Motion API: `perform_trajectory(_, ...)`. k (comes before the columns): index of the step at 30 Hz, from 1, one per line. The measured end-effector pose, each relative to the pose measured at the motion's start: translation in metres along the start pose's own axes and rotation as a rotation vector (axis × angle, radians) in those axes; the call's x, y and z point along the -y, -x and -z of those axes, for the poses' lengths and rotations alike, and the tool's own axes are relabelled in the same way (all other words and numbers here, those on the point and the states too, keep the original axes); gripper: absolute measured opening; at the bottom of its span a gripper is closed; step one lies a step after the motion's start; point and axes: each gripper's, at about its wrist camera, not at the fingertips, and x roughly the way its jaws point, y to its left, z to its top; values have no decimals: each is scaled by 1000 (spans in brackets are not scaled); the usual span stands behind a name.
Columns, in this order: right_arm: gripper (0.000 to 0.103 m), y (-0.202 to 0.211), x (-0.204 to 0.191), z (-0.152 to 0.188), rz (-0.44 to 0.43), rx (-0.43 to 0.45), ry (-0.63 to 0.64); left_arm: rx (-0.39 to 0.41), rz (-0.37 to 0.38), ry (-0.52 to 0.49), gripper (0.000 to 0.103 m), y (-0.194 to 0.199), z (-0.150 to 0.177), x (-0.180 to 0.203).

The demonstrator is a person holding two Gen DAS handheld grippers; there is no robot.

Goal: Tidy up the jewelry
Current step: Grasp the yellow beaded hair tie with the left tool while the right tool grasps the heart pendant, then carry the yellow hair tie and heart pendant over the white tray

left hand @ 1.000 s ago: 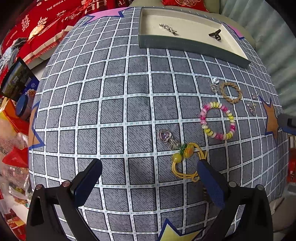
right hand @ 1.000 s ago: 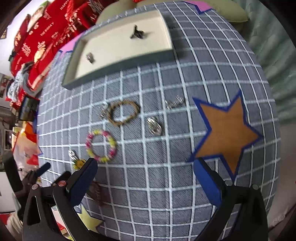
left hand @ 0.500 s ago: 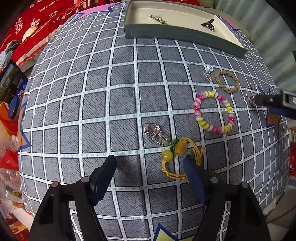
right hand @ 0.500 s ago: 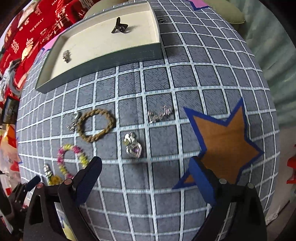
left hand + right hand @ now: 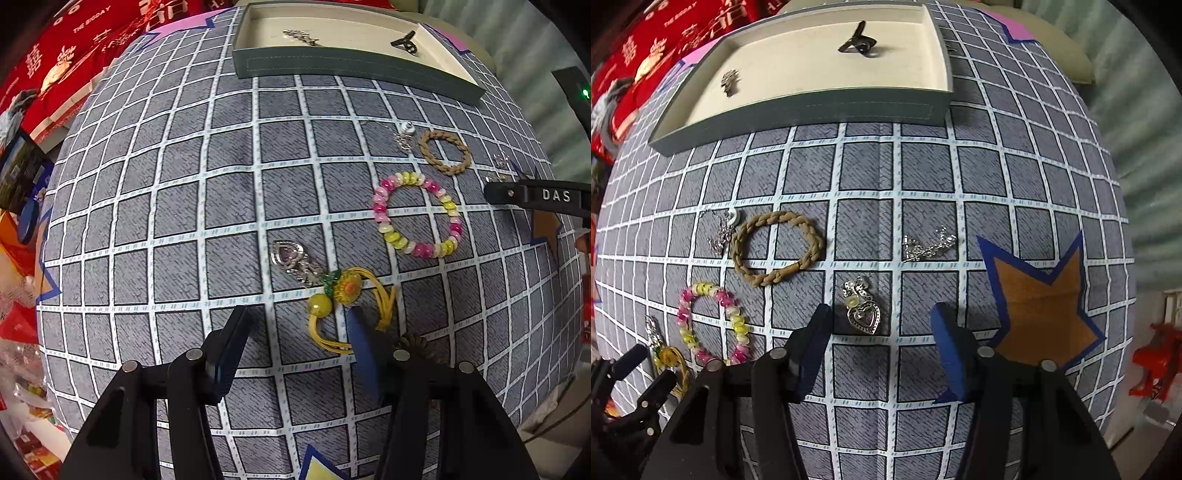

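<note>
We see both claws closer in, jaws narrower but still apart: left claw [image 5: 295, 328] half-hides yellow cord charm [image 5: 343, 299]; right claw [image 5: 881, 328] at heart pendant [image 5: 865, 314].

A home: checked tablecloth [image 5: 184, 206], red festive cushions [image 5: 74, 55], household clutter.

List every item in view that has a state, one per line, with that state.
tray: open, no lid, holding two pieces
dark clip: in the tray
silver piece: in the tray
braided ring: flat on the cloth
beaded bracelet: flat on the cloth
heart pendant: on the cloth, between the right gripper's fingers
yellow charm: on the cloth
left gripper: open
right gripper: open
</note>
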Motion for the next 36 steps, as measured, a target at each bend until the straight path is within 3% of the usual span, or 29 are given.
perform_trajectory(5, 19, -2, -11, -4, 2, 8, 2, 11, -3, -38, 36, 1, -5, 19)
perform_trajectory(6, 19, 0, -11, -4, 6, 5, 2, 11, 8, -39, 23, 2, -6, 22)
perform_trajectory(7, 19, -1, -11, -5, 4, 3, -2, 11, 20, -37, 22, 4, -8, 22)
perform_trajectory(12, 19, 7, 4, 2, -51, -16, -57, 14, 114, 10, 22, 13, -14, 18)
perform_trajectory(18, 19, 20, 28, 16, -128, -20, -113, 52, 171, 38, 22, 33, -23, 15)
perform_trajectory(27, 19, 54, 38, 31, -194, 6, -143, 119, 201, 10, 22, 57, -25, 13)
perform_trajectory(36, 19, 72, 47, 20, -242, 45, -174, 174, 207, 4, 22, 83, -43, 9)
